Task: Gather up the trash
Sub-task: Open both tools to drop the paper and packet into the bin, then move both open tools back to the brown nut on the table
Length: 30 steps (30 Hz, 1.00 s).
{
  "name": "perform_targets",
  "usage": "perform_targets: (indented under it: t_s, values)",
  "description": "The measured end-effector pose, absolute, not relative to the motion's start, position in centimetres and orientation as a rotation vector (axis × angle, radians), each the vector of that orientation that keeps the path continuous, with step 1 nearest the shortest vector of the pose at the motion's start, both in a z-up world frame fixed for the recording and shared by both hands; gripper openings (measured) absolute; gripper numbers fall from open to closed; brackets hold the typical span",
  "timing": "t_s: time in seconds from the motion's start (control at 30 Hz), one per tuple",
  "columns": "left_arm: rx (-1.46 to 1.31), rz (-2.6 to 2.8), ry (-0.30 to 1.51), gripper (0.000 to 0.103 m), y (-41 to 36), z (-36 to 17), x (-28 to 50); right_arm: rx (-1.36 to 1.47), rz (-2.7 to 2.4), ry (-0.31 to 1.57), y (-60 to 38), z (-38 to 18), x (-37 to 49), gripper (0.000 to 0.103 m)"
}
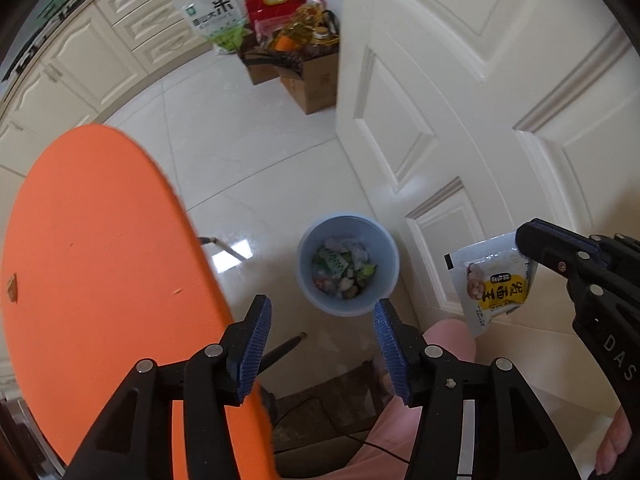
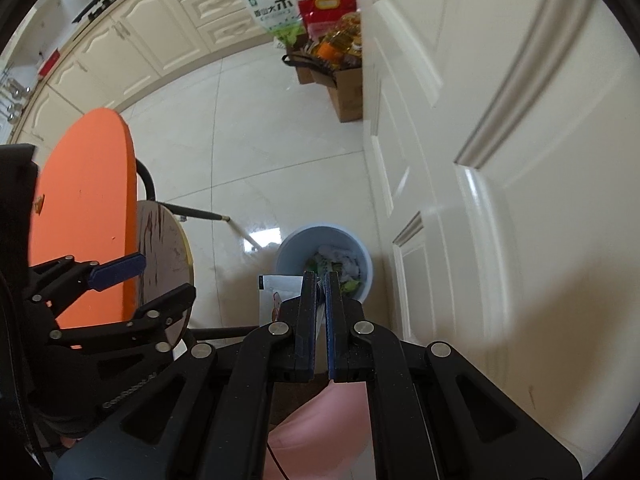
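1. Above the floor beside the white door (image 1: 460, 100), a small white and yellow snack packet (image 1: 490, 284) hangs pinched in the right gripper (image 2: 321, 280), whose blue pads are clamped together on its edge; it sits just short of the bin and a little higher.
2. The left gripper (image 1: 322, 312) points down over the floor with its jaws apart and nothing between them; the bin shows through the gap.
3. The pale blue bin (image 1: 386, 240) stands on the tiles close to the door. It already holds a layer of crumpled wrappers, green and white scraps among them, but is far from full.
4. Judging from that, several pieces have been collected; this packet is not yet dropped in.
5. On the orange tabletop (image 1: 100, 260) a small brown scrap (image 1: 12, 288) lies near the edge, and probably counts as trash left to fetch. Whether more remains beyond the frames I cannot tell.
6. Further off, open cardboard boxes (image 1: 316, 84) by the door hold oil bottles and bags, with a green and white rice bag (image 1: 216, 16) against the cabinets.
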<state>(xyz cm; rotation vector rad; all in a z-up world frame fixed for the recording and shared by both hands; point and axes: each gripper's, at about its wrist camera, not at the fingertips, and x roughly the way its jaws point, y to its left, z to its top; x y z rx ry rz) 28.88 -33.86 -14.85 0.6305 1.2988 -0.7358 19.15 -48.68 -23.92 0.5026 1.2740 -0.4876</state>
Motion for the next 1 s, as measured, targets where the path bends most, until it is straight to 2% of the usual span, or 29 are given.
perform_targets:
  t_s: [0.17,0.23,0.3,0.33,0.9,1.0]
  values:
    - [0.615,-0.72,1.3,0.05,-32.4,-14.8,29.5,0.488,-0.45,1.281,-48.0,-24.0,20.2,0.007]
    - [0.611,-0.714,1.301,0.05,-32.3,-14.7,29.6,0.497,-0.446,1.287,-47.9,-23.9,20.5,0.016]
    - [0.611,-0.72,1.298,0.05,-31.8,-14.5,29.4,0.499,-0.443,1.278,-47.9,-23.8,20.6,0.033]
    - [0.611,-0.723,1.297,0.05,-31.6,-14.4,29.3,0.489,-0.446,1.279,-47.8,-23.7,20.7,0.036]
    - [0.57,-0.739,1.287,0.05,-27.6,-12.2,29.3,0.463,-0.462,1.292,-46.1,-22.3,21.8,0.036]
    - [0.546,-0.729,1.276,0.05,-25.9,-11.4,29.7,0.437,-0.453,1.287,-44.8,-21.4,22.5,0.041]
